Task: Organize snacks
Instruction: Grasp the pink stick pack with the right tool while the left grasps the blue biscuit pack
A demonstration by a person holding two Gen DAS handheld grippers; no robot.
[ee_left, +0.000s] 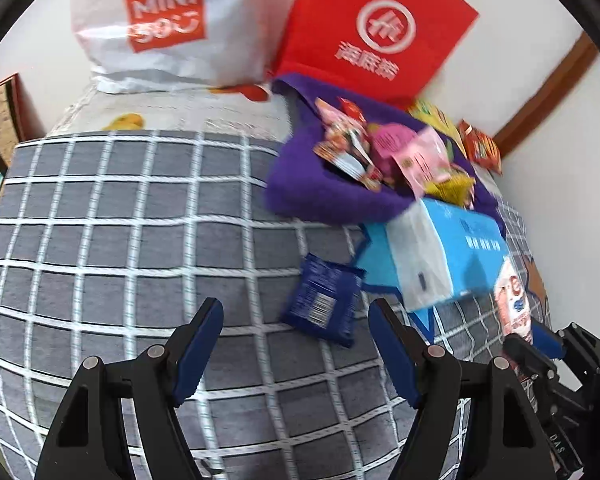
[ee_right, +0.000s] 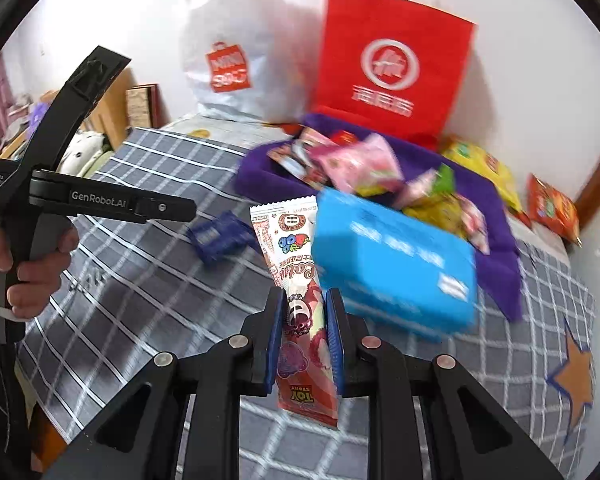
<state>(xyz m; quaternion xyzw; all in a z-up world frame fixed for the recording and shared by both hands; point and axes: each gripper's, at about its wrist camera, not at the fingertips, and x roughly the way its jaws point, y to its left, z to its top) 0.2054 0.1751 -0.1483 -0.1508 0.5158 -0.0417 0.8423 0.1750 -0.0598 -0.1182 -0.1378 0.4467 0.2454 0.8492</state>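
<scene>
A grey blanket [ee_left: 120, 240] crossed by a white grid fills the lower left of the left view, with a dark blue packet [ee_left: 322, 300] on it at centre. At the top stand a white bag [ee_left: 160, 32] with a red logo and a red bag [ee_left: 376, 32] with white print. In the right view, a pink-and-white snack packet [ee_right: 300, 280] with berry pictures sits at centre beside a light blue box [ee_right: 392, 264], a purple cloth [ee_right: 492, 248] behind.

So the left gripper [ee_left: 296, 350] is hanging over the grey checked bed [ee_left: 120, 220] with its fingers [ee_left: 198, 344] spread and nothing between them, and a dark blue snack packet [ee_left: 322, 300] lies on the cover just ahead. Toward the bed's far edge by the wall there's a purple cloth [ee_left: 300, 192] heaped with snack packs, a blue box [ee_left: 448, 256] just beside it, and a white bag [ee_left: 160, 20] and red bag [ee_left: 380, 28] standing behind. The right gripper [ee_left: 548, 360] pokes in at the right, holding a pink-and-white packet [ee_left: 514, 300].
</scene>
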